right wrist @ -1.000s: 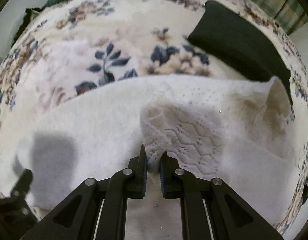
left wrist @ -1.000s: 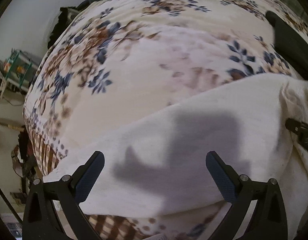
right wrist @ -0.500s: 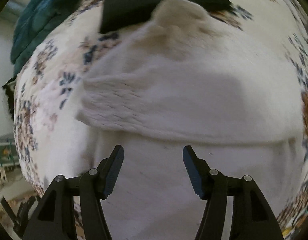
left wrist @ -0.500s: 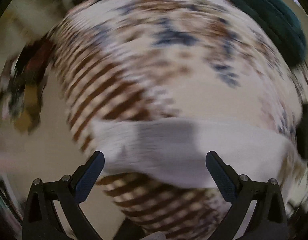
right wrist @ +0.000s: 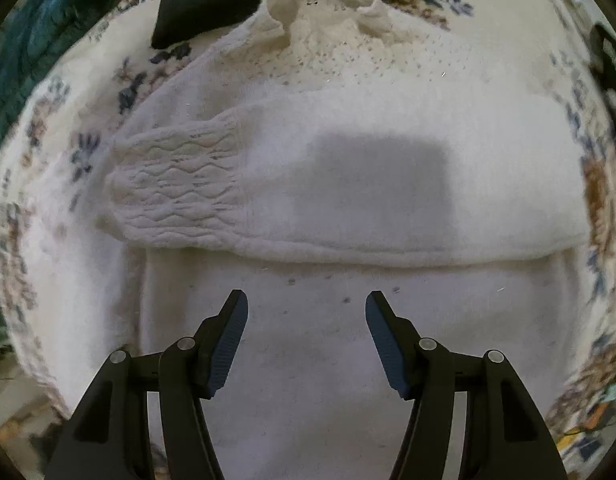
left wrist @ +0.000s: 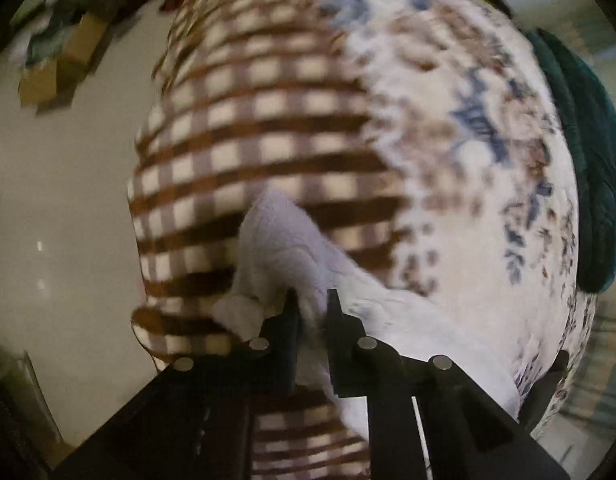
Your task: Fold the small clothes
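The left gripper [left wrist: 312,312], at lower centre of its view, is closing its jaws on an edge of the white fuzzy knit sweater [right wrist: 347,184]; the right gripper [right wrist: 306,340] hangs with jaws apart over the sweater, spread mid-frame on the floral fleece blanket [right wrist: 68,152]; a thin pinch could slip, dragging the folded sleeve [right wrist: 176,184] askew.

My left wrist view looks steeply down, close over the bed's [left wrist: 268,128] checked edge; my right wrist view faces straight down, close above the white sweater [right wrist: 347,208]. Both share sweater and floral blanket [right wrist: 68,160].
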A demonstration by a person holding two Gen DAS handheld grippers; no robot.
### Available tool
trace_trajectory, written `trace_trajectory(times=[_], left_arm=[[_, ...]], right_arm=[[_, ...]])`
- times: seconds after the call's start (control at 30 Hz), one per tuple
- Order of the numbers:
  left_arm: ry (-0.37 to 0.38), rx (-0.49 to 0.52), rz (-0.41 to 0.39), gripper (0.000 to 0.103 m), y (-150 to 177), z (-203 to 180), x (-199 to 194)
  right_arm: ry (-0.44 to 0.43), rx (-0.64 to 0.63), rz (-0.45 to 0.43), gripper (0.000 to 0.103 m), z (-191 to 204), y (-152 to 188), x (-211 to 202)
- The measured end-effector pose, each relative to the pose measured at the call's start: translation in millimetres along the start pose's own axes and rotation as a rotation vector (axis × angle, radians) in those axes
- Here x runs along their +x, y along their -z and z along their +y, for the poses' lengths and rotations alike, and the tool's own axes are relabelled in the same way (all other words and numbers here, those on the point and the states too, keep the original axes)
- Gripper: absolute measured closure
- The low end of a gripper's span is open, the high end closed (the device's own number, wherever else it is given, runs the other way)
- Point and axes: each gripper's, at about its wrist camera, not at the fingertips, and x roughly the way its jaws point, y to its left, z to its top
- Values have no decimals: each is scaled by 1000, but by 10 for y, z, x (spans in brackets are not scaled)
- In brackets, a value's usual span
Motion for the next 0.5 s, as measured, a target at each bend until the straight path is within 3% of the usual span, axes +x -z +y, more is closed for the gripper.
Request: trace_trajectory(times=[0.1, 0.2, 0.3, 0.4, 0.5], left_arm=[[-20, 156, -82, 95, 84, -398, -286], [-22, 351, -171, 95, 408, -946, -561], [30, 530, -214, 95, 819, -1487, -730], [127, 740, -211, 95, 1537, -2249, -797], [249, 903, -134, 95, 2392, -2911, -745]], right_arm=[[76, -40, -20, 37, -7, -58, -25], [58, -26, -36, 31, -130, -110, -55], [20, -10, -36, 31, -331, -191, -64], [-4, 0, -40, 30, -579, -267, -100], [-13, 23, -51, 30, -899, -378, -145]])
